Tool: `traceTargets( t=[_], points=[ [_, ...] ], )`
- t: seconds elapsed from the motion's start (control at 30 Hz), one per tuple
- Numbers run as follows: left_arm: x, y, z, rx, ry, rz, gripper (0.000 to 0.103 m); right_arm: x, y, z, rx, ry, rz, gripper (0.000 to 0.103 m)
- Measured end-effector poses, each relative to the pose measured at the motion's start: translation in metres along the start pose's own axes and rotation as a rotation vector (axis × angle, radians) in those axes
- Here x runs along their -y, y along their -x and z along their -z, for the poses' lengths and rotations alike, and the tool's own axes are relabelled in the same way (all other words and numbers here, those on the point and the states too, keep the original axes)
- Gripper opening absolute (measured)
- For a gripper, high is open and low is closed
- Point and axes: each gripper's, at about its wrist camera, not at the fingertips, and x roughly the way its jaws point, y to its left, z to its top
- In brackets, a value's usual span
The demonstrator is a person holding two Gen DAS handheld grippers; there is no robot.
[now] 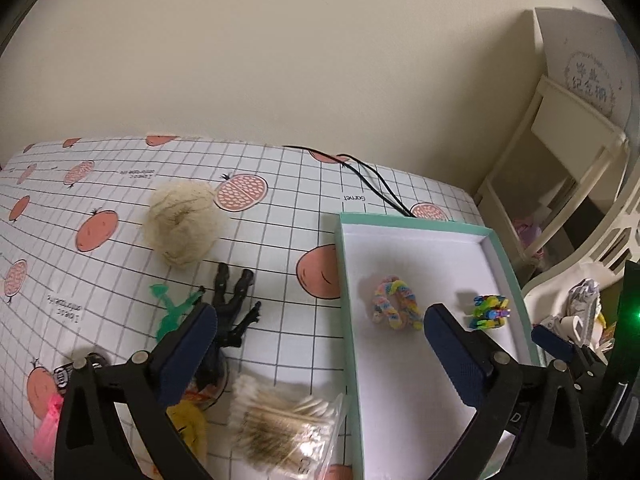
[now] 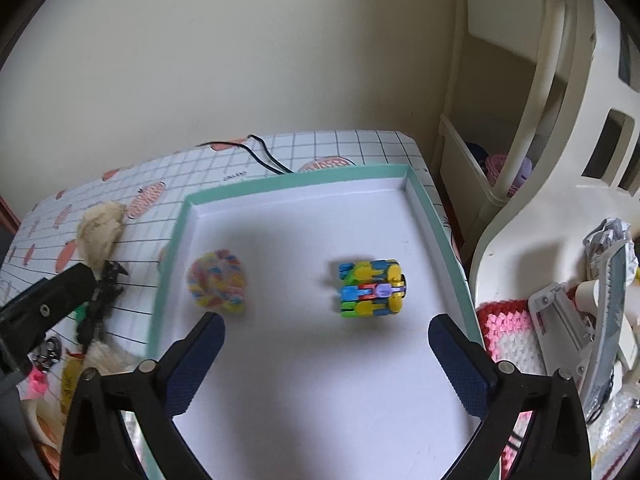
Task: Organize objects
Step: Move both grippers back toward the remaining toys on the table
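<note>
Mint-rimmed tray [image 2: 176, 240] with a white floor fills the space under and ahead of the right gripper [image 2: 326, 330], whose dark blue fingers [image 2: 196, 364] are spread wide with nothing between them. Just ahead of that gripper, slightly toward its right finger, a multicoloured block toy [image 2: 370, 288] rests on the tray floor, clear of both pads. Ahead of its left finger lies a pastel braided ring [image 2: 216, 282], also on the tray floor and apart from the block toy. The left gripper [image 1: 316, 326] is likewise held wide apart and empty; it straddles the tray's near-left wall, with its right finger over the tray and its left finger [image 1: 186, 354] over the checked tablecloth [image 1: 280, 208]. In the left wrist view the braided ring [image 1: 396, 302] sits between the two fingers, closer to the right one, and the block toy [image 1: 490, 312] lies just beyond the right finger's outer side. Right at the left finger's tip a black toy figure [image 1: 234, 308] lies on the cloth over a green flat shape [image 1: 170, 308]. Farther ahead of that finger is a beige fluffy ball [image 1: 182, 228]. Below the gripper's span, near its base, a clear bag of cotton swabs [image 1: 280, 426] lies just beside the tray wall. A black cord [image 1: 376, 186] runs across the cloth beyond the tray's far edge.
</note>
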Motion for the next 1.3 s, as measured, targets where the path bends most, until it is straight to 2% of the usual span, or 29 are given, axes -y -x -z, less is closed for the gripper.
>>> traceTargets(
  t=[0.43,0.73,1.03,1.3],
  points=[
    [-0.039,0.070,0.010,0.047,0.012,0.004,0.103,-0.047,0.072,0.011,0.054,0.034,-0.023,0.103],
    [-0.089,0.112,0.034,0.078,0.051,-0.043,0.103,-0.084,0.107,0.038,0.058,0.073,-0.080,0.103],
    [-0.138,0.129,0.053,0.045,0.103,-0.071,0.103,-0.127,0.117,0.052,0.049,0.101,-0.150,0.103],
    [-0.176,0.134,0.063,0.009,0.142,-0.123,0.103,-0.177,0.111,0.069,0.001,0.160,-0.222,0.103]
  ],
)
